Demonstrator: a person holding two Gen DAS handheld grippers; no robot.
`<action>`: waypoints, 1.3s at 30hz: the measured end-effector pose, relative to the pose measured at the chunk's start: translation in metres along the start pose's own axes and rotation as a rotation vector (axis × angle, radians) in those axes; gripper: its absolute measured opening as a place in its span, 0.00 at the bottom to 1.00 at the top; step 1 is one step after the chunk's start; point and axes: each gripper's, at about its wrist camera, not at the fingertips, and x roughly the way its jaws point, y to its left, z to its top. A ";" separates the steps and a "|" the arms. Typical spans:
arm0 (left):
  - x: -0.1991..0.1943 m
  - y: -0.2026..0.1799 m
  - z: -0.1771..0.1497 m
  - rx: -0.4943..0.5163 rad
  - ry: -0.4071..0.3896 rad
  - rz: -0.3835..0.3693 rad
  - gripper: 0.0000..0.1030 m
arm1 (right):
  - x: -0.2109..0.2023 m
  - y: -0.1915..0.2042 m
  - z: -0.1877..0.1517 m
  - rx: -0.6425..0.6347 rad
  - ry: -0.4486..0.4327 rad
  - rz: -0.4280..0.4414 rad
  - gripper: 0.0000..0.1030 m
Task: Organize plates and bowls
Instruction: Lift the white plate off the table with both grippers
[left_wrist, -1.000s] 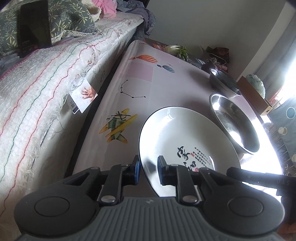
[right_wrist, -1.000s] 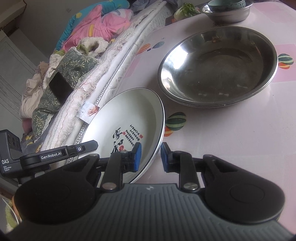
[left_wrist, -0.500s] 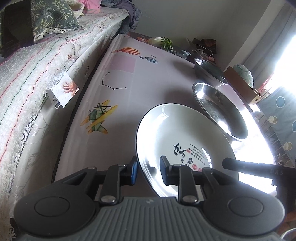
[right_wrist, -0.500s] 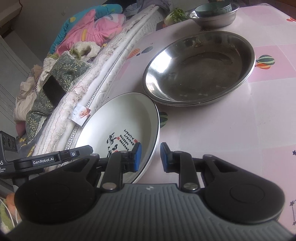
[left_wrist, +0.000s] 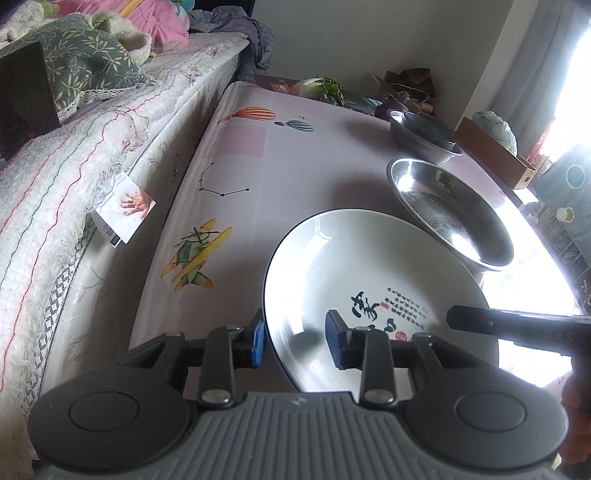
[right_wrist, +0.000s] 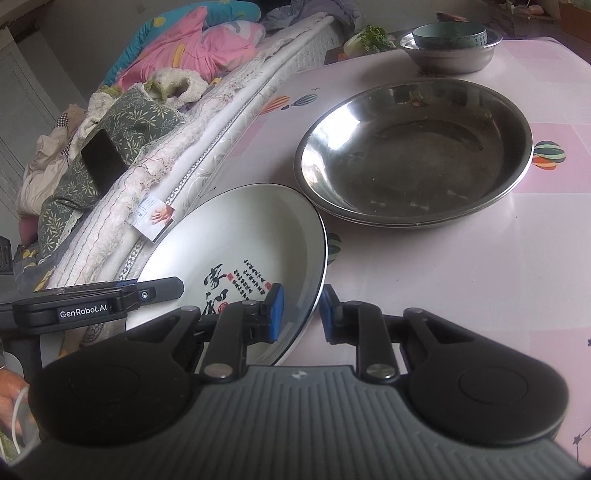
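Observation:
A white plate (left_wrist: 369, 266) (right_wrist: 236, 236) with black calligraphy sits tilted over the pink table (left_wrist: 258, 177), its far rim close to a wide steel basin (left_wrist: 450, 214) (right_wrist: 413, 155). My left gripper (left_wrist: 295, 343) straddles the plate's near-left rim; its jaws are opening, and gaps show beside the rim. My right gripper (right_wrist: 301, 312) is shut on the plate's right rim, one blue pad inside the plate and one outside. Whether the plate touches the table is hidden.
A small steel bowl (right_wrist: 450, 55) holding a green bowl (right_wrist: 448, 35) stands at the table's far end, near a leafy vegetable (right_wrist: 369, 38). A bed (left_wrist: 74, 166) with quilts runs along the table's left side. A cardboard box (left_wrist: 495, 155) lies past the right edge.
The left gripper's jaws have spread apart off the plate's rim. The right gripper keeps its hold, and the plate now lies closer to the steel basin.

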 end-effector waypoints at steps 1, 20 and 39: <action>0.000 0.001 0.000 0.001 0.003 -0.003 0.33 | 0.000 0.000 0.000 -0.002 -0.001 0.000 0.20; 0.004 -0.016 -0.001 0.088 0.018 0.034 0.48 | 0.001 0.003 -0.002 -0.046 -0.033 -0.025 0.21; 0.009 -0.022 0.000 0.114 -0.003 0.054 0.57 | 0.001 0.010 -0.008 -0.118 -0.053 -0.049 0.24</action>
